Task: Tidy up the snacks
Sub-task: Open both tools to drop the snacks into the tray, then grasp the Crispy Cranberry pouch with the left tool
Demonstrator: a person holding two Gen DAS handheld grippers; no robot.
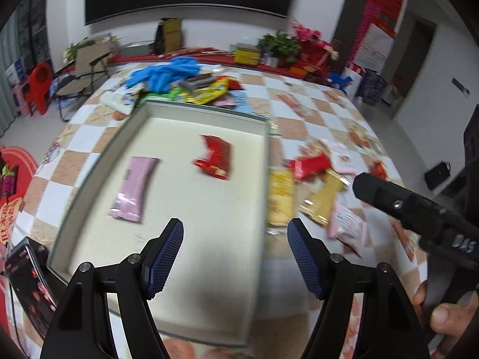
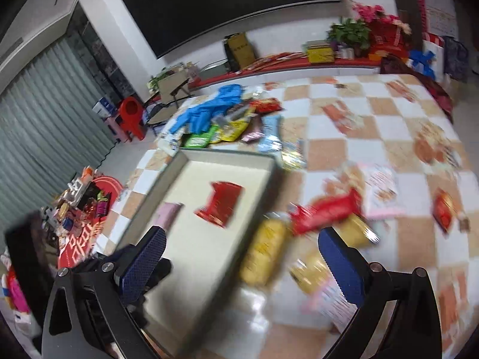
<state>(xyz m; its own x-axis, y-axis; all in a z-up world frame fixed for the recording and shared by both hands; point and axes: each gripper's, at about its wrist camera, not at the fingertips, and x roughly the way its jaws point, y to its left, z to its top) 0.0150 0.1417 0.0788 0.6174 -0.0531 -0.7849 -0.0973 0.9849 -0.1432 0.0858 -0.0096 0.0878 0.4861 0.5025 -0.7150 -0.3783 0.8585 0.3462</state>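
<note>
With both the left gripper (image 1: 235, 251) and right gripper (image 2: 242, 261) spread apart and empty, we should reach past the tray (image 1: 98, 161) rim for the yellow packet (image 2: 263, 251) and pinch it at mid-length.

The left gripper (image 1: 235, 239) has black angular arms, silver pivot screws and blue ribbed pads (image 1: 166, 258). The right gripper (image 2: 242, 257) is built alike; from the left wrist its black body bears a silver screw and grey lettering, gripped by a hand (image 1: 443, 314).
</note>
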